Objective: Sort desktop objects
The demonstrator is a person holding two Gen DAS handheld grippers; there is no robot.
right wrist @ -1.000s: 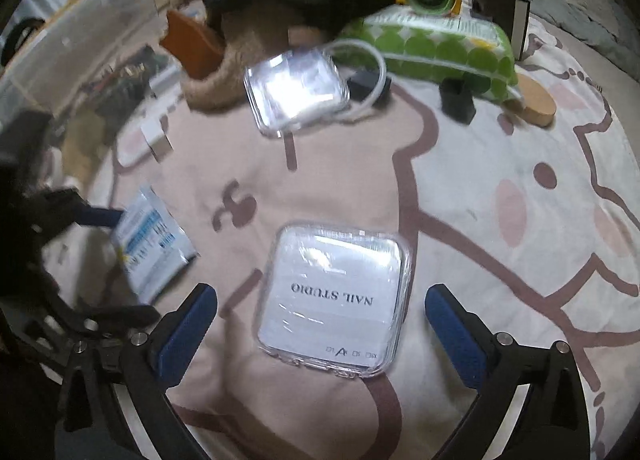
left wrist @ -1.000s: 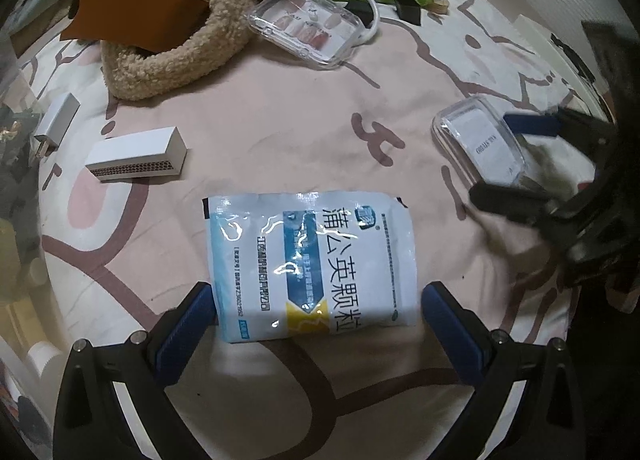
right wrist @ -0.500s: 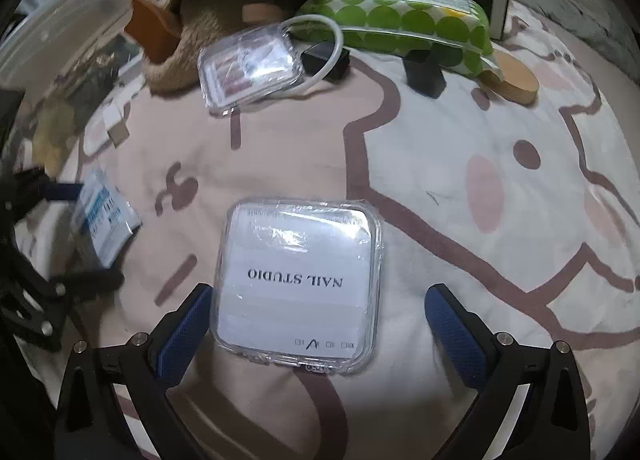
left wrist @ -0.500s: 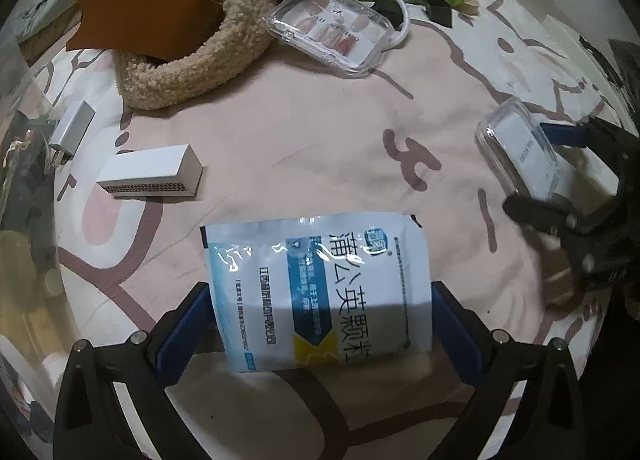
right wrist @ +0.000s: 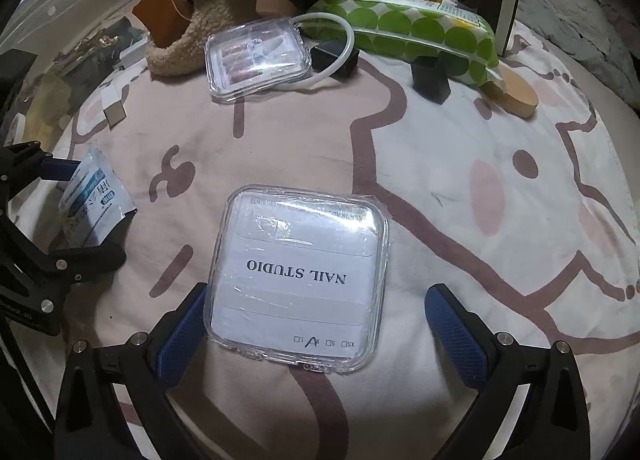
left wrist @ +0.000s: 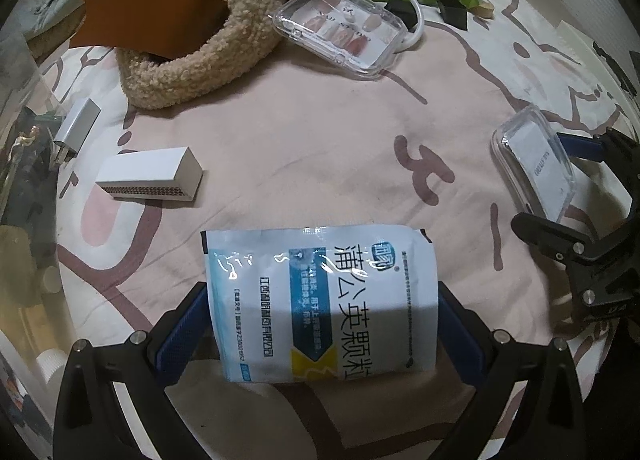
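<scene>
Flat blue-white medicine sachet (left wrist: 320,300), glossy.

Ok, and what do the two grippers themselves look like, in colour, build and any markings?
Both look alike. The left gripper and right gripper have black, angular frames with triangular cut-outs and silver screws. Their fingers carry blue, mesh-textured pads. Small white lettering sits on each gripper's black body when seen from the other camera, too small to read. No cables or sleeves show.

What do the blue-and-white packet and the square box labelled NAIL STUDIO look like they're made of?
The packet looks like glossy plastic or foil film: it shows bright glints and soft wrinkles. The box looks like clear hard plastic, with a white paper card visible through its shiny, rounded lid.
</scene>
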